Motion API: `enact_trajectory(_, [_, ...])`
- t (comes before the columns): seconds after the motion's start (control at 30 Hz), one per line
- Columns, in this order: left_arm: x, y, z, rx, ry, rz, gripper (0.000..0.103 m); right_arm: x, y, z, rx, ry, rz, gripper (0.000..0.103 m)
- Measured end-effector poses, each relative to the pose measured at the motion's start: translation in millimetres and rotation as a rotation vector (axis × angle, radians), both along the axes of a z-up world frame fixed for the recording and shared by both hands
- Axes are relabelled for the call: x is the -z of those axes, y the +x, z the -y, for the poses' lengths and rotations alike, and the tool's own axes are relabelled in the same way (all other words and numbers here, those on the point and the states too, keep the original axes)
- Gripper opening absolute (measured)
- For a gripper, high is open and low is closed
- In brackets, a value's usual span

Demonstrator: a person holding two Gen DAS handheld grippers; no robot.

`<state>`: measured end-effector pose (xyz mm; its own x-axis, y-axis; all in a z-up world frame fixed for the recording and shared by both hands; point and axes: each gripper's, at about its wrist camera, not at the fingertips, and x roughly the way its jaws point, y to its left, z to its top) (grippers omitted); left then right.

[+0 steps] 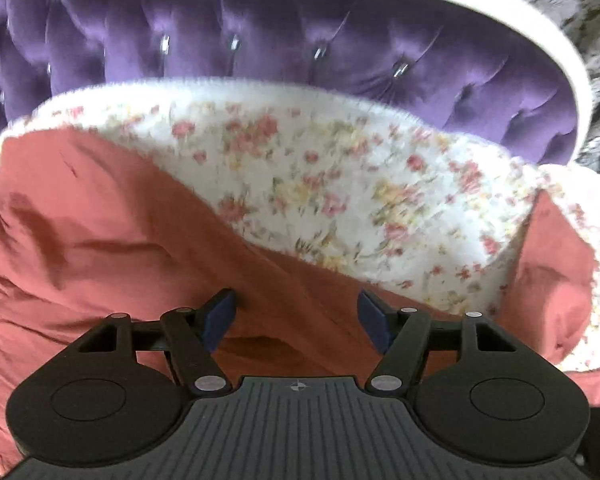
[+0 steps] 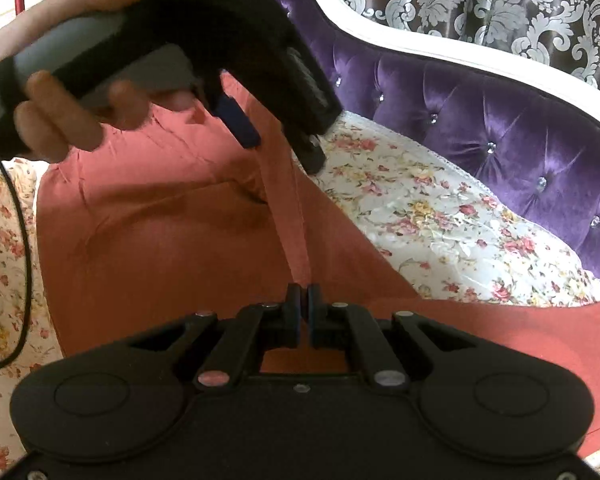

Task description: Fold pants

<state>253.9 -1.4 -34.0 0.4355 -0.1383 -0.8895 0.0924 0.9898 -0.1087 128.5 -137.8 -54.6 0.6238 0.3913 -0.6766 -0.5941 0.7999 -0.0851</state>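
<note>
The rust-red pants (image 1: 100, 240) lie rumpled across a floral blanket. In the left wrist view my left gripper (image 1: 297, 316) stands open just above the cloth, and nothing is pinched between its blue pads (image 1: 220, 316). The right wrist view shows the pants (image 2: 160, 248) spread to the left and below. My right gripper (image 2: 303, 300) is shut on a raised ridge of the pants cloth that runs away from its tips. Higher up in that view a hand (image 2: 56, 128) holds the left gripper (image 2: 276, 140), open, over the far part of the pants.
The floral blanket (image 2: 440, 216) covers the seat of a purple tufted sofa (image 2: 500, 128) with a white frame (image 2: 440, 52). Patterned wallpaper (image 2: 500, 0) lies behind. A black cable (image 2: 24, 240) hangs at the left edge. The sofa back (image 1: 260, 48) curves close behind the blanket.
</note>
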Motion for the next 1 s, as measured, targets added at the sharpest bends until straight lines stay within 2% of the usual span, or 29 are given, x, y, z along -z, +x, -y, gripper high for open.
enact_trajectory(0.03, [5,3,1,-0.010,0.006,-0.016,0.065,1,0,0,0.004,0.002,-0.001,0.010])
enact_trajectory(0.07, [11,6,1,-0.018,0.016,-0.030,0.060,2,-1,-1,0.008,0.007,0.000,0.010])
enact_trajectory(0.1, [15,8,1,-0.030,0.026,-0.043,0.049,2,-1,-1,0.014,0.010,0.001,0.010])
enact_trajectory(0.13, [17,9,-1,-0.043,0.020,-0.052,0.026,2,-2,-1,0.017,0.013,0.001,0.010])
enact_trajectory(0.2, [14,3,-8,-0.053,-0.022,-0.046,0.021,1,-4,1,0.032,0.030,-0.005,0.012])
enact_trajectory(0.23, [10,-3,-10,-0.055,-0.028,-0.031,0.017,-1,-5,4,0.039,0.048,-0.009,0.015])
enact_trajectory(0.47, [-11,-64,-23,-0.057,-0.045,0.059,0.016,-38,-15,44,0.159,0.268,-0.039,0.023])
enact_trajectory(0.57, [-12,-97,-27,-0.063,-0.027,0.096,0.015,-54,-9,63,0.262,0.321,-0.018,0.045])
enact_trajectory(0.6, [-10,-106,-28,-0.065,-0.025,0.101,0.015,-57,-4,69,0.317,0.314,-0.009,0.055])
enact_trajectory(0.63, [-8,-114,-28,-0.068,-0.019,0.101,0.015,-59,6,74,0.389,0.285,-0.001,0.059])
enact_trajectory(0.73, [2,-134,-30,-0.074,-0.015,0.092,0.015,-54,42,85,0.582,0.192,-0.023,0.059])
enact_trajectory(0.83, [15,-140,-32,-0.075,-0.029,0.054,0.015,-36,85,97,0.743,0.164,-0.079,0.059])
enact_trajectory(0.9, [22,-142,-34,-0.077,-0.036,0.039,0.015,-24,104,102,0.817,0.123,-0.093,0.059])
enact_trajectory(1.0, [24,-142,-35,-0.078,-0.004,0.053,0.016,-11,137,106,0.913,0.062,-0.125,0.059])
